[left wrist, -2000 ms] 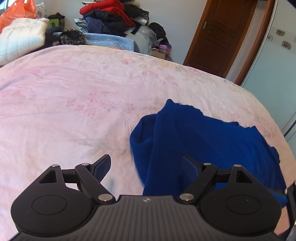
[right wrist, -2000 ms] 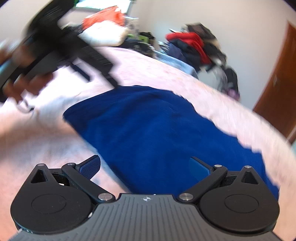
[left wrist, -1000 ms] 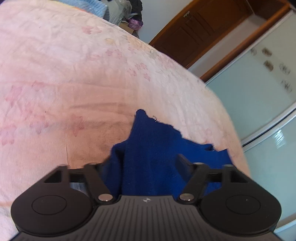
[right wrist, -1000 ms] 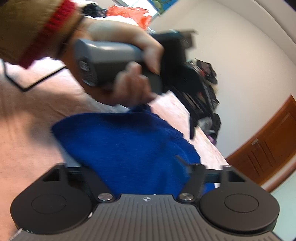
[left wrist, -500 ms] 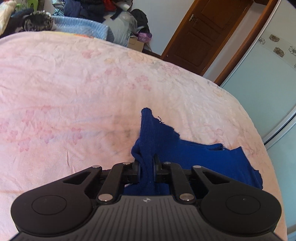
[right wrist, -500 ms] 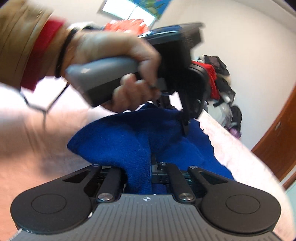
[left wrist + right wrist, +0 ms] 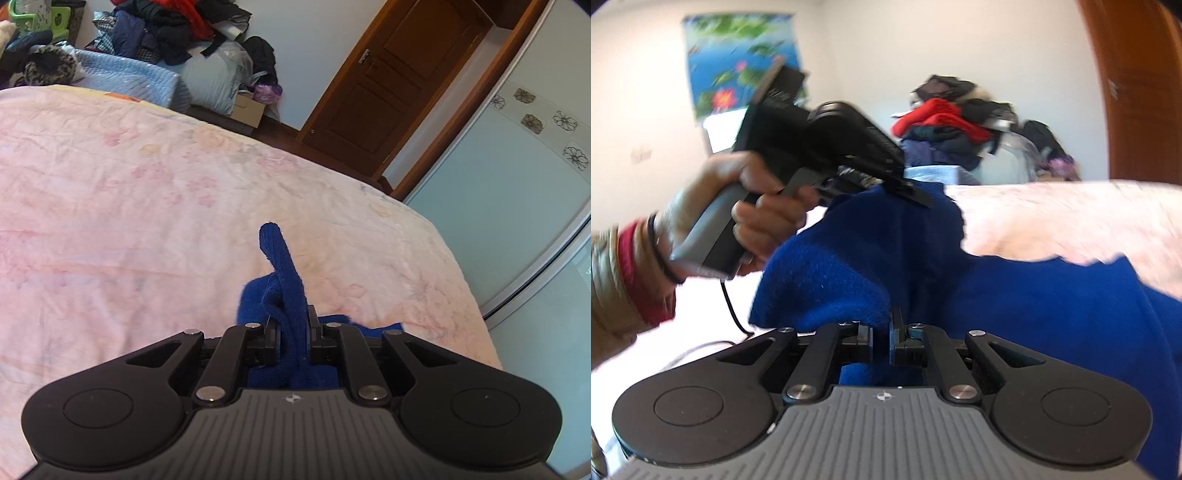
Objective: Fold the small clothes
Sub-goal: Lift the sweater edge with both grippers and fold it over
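Note:
A dark blue knitted garment [image 7: 286, 273] is lifted off the pink bedspread [image 7: 110, 206]. My left gripper [image 7: 292, 328] is shut on a bunched edge of it, and a narrow roll of cloth sticks up past the jaws. In the right wrist view my right gripper [image 7: 882, 336] is shut on another edge of the blue garment [image 7: 1015, 295], which spreads wide to the right. There a hand [image 7: 738, 206] holds the left gripper [image 7: 912, 194], clamped on the cloth's far upper corner. The cloth hangs stretched between the two grips.
A heap of clothes [image 7: 162, 33] and a light blue quilt [image 7: 129, 77] lie beyond the bed's far edge. A brown door [image 7: 388, 85] and pale wardrobe panels [image 7: 517, 177] stand at the right. A black cable [image 7: 731, 306] runs down from the hand.
Both grippers have closed on the blue garment and lifted it off the bed. The right gripper has rolled and swung sideways, so the cloth now stretches between the two.

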Demonstrator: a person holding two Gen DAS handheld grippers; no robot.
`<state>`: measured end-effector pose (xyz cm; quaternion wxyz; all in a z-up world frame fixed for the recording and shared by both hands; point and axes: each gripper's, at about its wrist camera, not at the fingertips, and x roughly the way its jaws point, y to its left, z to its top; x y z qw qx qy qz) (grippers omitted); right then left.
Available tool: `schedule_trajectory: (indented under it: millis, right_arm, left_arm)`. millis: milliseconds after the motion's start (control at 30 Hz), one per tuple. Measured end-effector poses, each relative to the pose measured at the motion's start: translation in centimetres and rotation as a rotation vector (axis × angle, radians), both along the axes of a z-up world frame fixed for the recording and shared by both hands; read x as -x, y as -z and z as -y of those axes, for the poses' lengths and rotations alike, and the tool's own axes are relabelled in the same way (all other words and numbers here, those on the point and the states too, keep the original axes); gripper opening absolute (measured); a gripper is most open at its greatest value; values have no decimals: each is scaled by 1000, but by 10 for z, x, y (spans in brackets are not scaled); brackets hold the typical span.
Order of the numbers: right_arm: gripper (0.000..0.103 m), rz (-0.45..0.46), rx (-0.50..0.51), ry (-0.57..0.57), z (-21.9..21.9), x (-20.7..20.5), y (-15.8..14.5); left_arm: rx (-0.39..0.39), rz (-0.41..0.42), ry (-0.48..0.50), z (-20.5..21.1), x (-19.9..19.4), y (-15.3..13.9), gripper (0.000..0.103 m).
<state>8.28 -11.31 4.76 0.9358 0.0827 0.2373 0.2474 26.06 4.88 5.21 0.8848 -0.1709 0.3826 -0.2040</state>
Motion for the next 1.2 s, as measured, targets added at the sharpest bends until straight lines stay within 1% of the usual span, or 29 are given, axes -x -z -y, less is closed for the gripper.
schedule_trajectory:
  millis: [167,267,333,400,567,767,933,1033,1100,1133,1167,1200]
  right_arm:
    - [7,2,-27,80,37,7,9]
    - [6,-5,-45,114,54,12,18]
    - [6,-13,-56,135,68,4,23]
    - [6,-23,-80,157,80,8,28]
    - [6,-61,-150,208,112,-2,42]
    - [6,-121,-214,267,146,10,61]
    - [7,-158,-270,288,161,17,74]
    - [7,-179,-278,286,166,19,80]
    - [8,-196,-270,286,166,19,82]
    - [12,-198,-257,290,166,22,84]
    - [19,-200,-240,296,165,22,84]
    - [26,-199,-231,296,164,22,84]
  left_arm:
    - [0,4,39,43,2,0,11]
    - [-23,10,74,73,6,3,11]
    - [-33,8,99,91,7,6,11]
    - [-49,11,121,108,8,9,11]
    - [-98,12,158,150,8,22,11]
    - [-125,-19,192,183,10,43,11]
    - [-183,-1,229,205,18,52,11]
    - [-228,16,254,216,20,54,12]
    - [-215,23,249,217,20,54,16]
    - [-196,15,255,217,19,54,23]
    - [-172,3,258,217,18,54,34]
    - [-146,-8,264,216,18,53,42]
